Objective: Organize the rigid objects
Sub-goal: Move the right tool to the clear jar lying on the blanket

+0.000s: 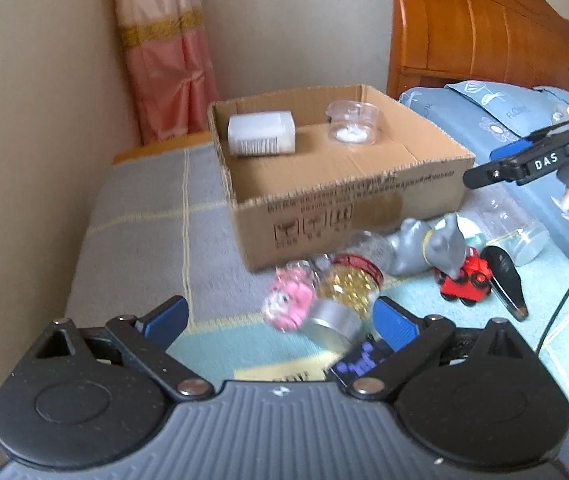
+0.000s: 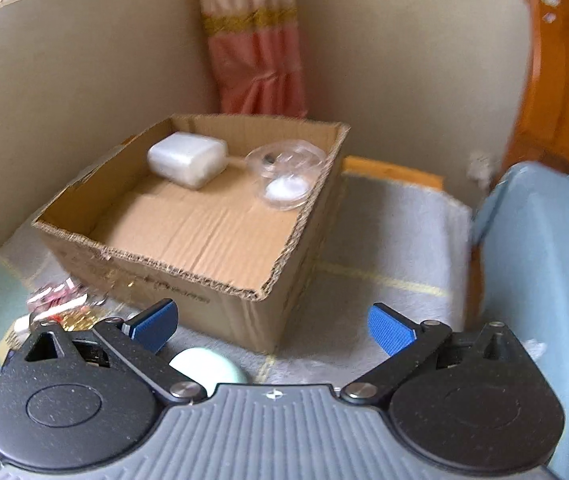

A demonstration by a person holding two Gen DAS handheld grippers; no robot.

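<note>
Left tongs (image 1: 280, 320), right tongs (image 2: 272, 324): both released, empty. Open brown cardboard box (image 1: 364, 204), frame centre, contains white rectangular plastic container (image 1: 261, 134) and clear round plastic jar (image 1: 354, 122).

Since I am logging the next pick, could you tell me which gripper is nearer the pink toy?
Left. The left gripper hangs open just before the pink toy; the right gripper is open off beside the cardboard box.

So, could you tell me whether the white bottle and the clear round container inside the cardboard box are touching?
Apart. The left wrist view shows bare box floor between the white bottle and the clear round container.
</note>
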